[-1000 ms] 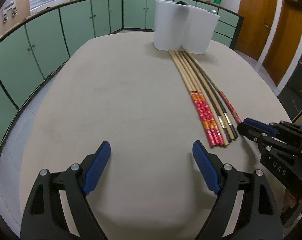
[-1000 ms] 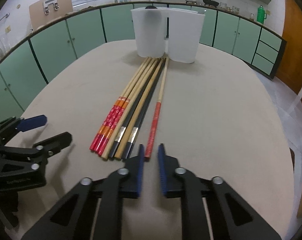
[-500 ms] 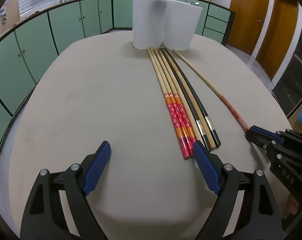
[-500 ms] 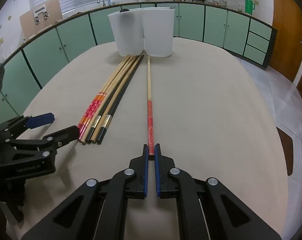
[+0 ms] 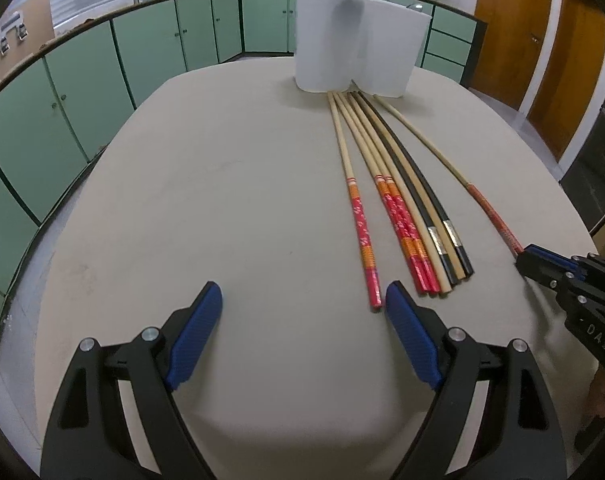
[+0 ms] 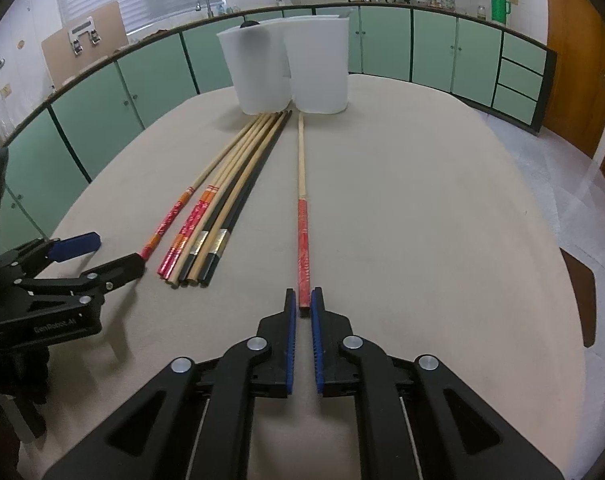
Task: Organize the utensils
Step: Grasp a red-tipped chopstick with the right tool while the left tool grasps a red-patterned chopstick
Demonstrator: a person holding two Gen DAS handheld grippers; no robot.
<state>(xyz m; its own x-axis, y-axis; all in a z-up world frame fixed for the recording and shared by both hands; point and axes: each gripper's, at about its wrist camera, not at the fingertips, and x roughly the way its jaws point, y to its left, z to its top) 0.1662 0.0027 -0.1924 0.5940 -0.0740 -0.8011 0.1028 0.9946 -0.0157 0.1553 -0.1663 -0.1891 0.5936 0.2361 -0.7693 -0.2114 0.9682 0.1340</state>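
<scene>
Several chopsticks (image 5: pixel 406 200) lie on the beige table, tips toward two white cups (image 5: pixel 358 40). One red-handled chopstick (image 5: pixel 362 232) lies a little apart on the left, its end just inside my open left gripper (image 5: pixel 302 316), by the right finger. My right gripper (image 6: pixel 302 304) is shut on the end of another red-handled chopstick (image 6: pixel 302 224), which lies apart to the right and still rests on the table. The bundle (image 6: pixel 210 220) and cups (image 6: pixel 290 68) also show in the right wrist view, as does the left gripper (image 6: pixel 98 252).
The table (image 5: pixel 222 200) is rounded, with edges close on the left and right. Green cabinets (image 5: pixel 82 80) ring the room. Wooden doors (image 5: pixel 542 40) stand at the right. The right gripper (image 5: pixel 542 264) shows at the right edge of the left wrist view.
My right gripper closed on the red-handled chopstick and drew it rightward out of the bundle. My left gripper moved toward the bundle, and one red-handled chopstick now lies apart on the left.
</scene>
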